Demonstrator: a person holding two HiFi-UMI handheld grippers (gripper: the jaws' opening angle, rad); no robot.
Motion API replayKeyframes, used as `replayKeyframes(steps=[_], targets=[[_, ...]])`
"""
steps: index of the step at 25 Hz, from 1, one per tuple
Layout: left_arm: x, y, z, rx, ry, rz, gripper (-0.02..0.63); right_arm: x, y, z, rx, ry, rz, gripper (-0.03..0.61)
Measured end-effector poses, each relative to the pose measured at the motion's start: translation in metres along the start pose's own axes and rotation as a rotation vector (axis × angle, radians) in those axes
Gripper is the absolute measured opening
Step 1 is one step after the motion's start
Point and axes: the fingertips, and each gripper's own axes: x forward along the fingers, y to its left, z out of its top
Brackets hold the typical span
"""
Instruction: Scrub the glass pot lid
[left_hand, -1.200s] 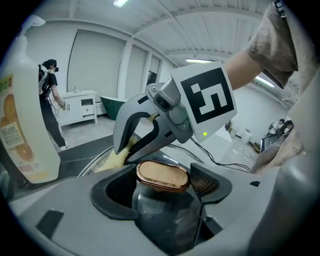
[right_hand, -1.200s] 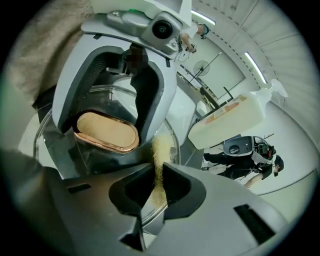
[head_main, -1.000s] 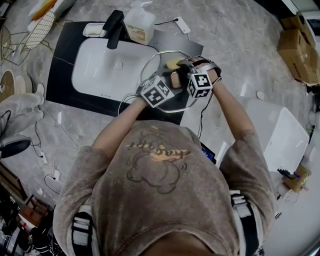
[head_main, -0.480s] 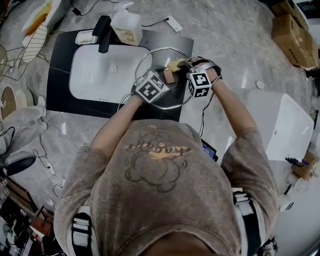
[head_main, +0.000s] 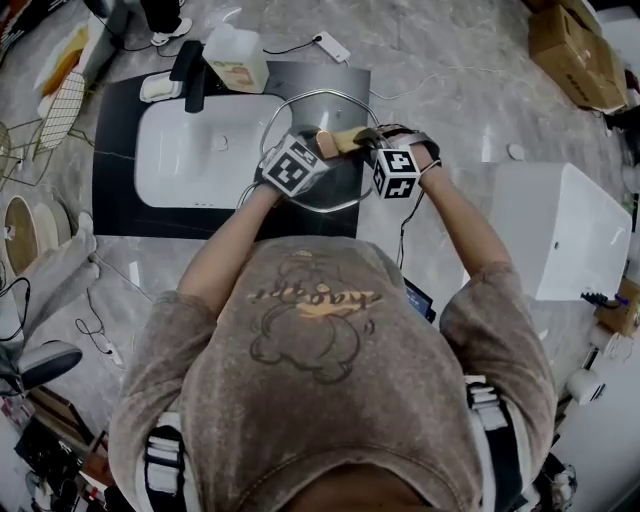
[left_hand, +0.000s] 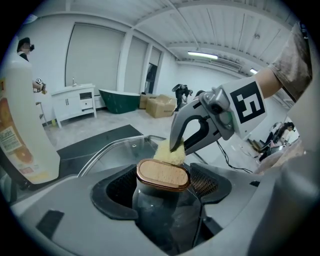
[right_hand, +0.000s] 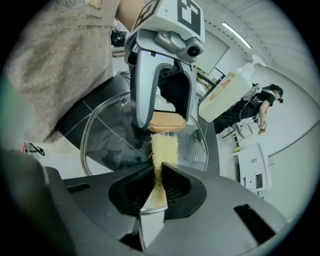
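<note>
The glass pot lid, steel-rimmed, is held up over the right end of the sink counter. My left gripper is shut on its wooden knob, seen close up in the left gripper view. My right gripper is shut on a yellow scrub pad, whose frayed end presses on the glass just beside the knob. The left gripper view shows the pad under the right gripper's fingertips. The glass shows streaks and reflections.
A white sink basin sits in a black counter with a dark faucet, a soap dish and a soap bottle behind it. A white cabinet stands to the right. Cables run over the floor.
The lid and both grippers have shifted a little left and up in the head view as the camera moved. The pad now sits closer to the knob. Both grips are unchanged.
</note>
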Motion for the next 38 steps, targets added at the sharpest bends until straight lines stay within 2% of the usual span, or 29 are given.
replayKeyframes(steps=[6, 12, 17, 19, 22, 26, 33, 38], targets=[[0.000, 0.002, 0.000, -0.006, 0.031, -0.019, 0.348, -0.008, 0.023, 0.006, 0.131, 0.009, 0.042, 0.038], [-0.001, 0.001, 0.001, -0.021, 0.044, -0.029, 0.348, -0.016, 0.044, 0.017, 0.326, -0.006, 0.122, 0.038], [-0.002, 0.001, 0.001, -0.033, 0.049, -0.042, 0.344, -0.019, 0.059, 0.032, 0.447, -0.009, 0.189, 0.038], [-0.002, 0.000, 0.002, -0.038, 0.049, -0.048, 0.342, -0.019, 0.065, 0.039, 0.532, -0.026, 0.216, 0.038], [-0.003, 0.001, 0.002, -0.042, 0.051, -0.055, 0.342, -0.019, 0.068, 0.047, 0.703, -0.068, 0.256, 0.037], [-0.005, 0.000, 0.003, -0.043, 0.044, -0.063, 0.339, -0.017, 0.070, 0.063, 0.993, -0.184, 0.324, 0.037], [-0.004, -0.001, 0.002, -0.044, 0.043, -0.076, 0.336, -0.011, 0.062, 0.075, 1.523, -0.420, 0.341, 0.037], [-0.005, -0.002, 0.003, -0.048, 0.046, -0.083, 0.334, -0.007, 0.051, 0.087, 1.794, -0.599, 0.332, 0.036]])
